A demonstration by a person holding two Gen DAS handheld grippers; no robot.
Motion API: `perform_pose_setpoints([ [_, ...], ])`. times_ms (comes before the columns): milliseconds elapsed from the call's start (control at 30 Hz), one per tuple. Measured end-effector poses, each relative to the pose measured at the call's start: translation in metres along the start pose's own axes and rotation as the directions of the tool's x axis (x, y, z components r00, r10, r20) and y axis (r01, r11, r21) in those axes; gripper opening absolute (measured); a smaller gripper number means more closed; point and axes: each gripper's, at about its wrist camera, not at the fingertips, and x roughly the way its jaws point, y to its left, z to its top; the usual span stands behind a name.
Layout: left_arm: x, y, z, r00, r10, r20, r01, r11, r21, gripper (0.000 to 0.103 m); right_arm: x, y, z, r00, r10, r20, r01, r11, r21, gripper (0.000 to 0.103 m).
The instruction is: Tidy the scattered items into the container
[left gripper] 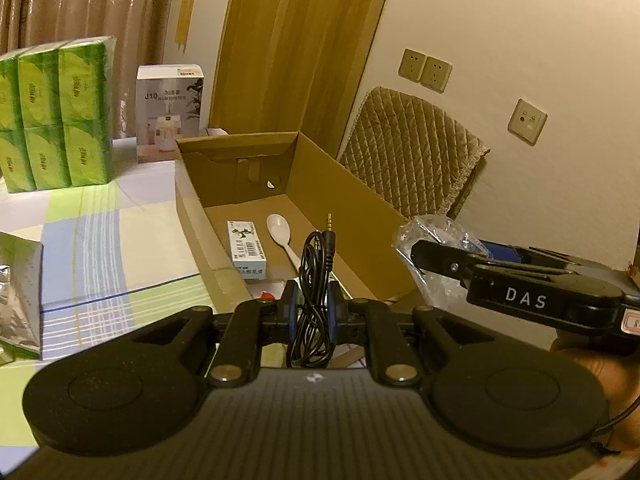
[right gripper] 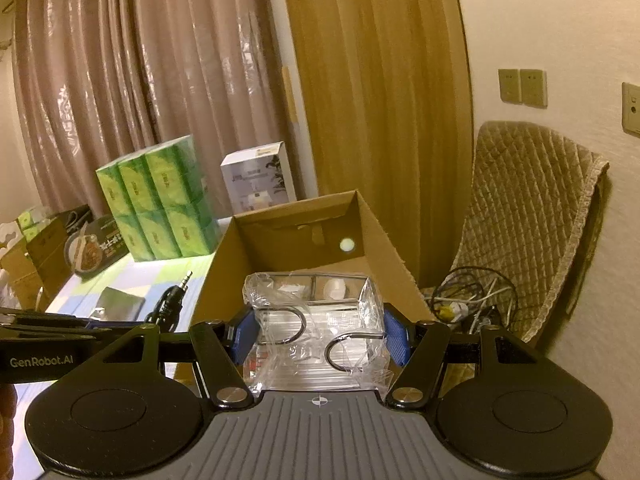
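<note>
Brown curtains, wood door, cream wall w/ sockets, quilted chair

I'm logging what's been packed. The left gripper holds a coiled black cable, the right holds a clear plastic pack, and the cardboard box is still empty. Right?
Not quite: the box is not empty. The left wrist view shows a white spoon and a small white carton on its floor. The left gripper does hold the cable, and the right gripper the clear pack.
</note>
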Motion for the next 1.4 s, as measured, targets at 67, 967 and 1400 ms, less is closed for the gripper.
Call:
perform_pose_setpoints([
  [67, 0.004, -0.001, 0.001, 1.000, -0.003, -0.004, 0.003, 1.000, -0.005, 0.011, 0.001, -0.002, 0.001, 1.000, -0.001, 0.000, 0.001, 1.000, 0.003, 0.061],
  [967, 0.048, 0.002, 0.028, 1.000, 0.003, -0.015, -0.004, 0.999, -0.045, 0.011, 0.054, -0.014, 0.026, 1.000, 0.008, -0.028, -0.009, 0.999, -0.048, 0.061],
  [1400, 0.072, 0.015, 0.049, 1.000, 0.016, -0.014, -0.017, 0.998, -0.068, 0.011, 0.088, -0.014, 0.043, 0.998, 0.016, -0.053, -0.021, 0.997, -0.080, 0.061],
])
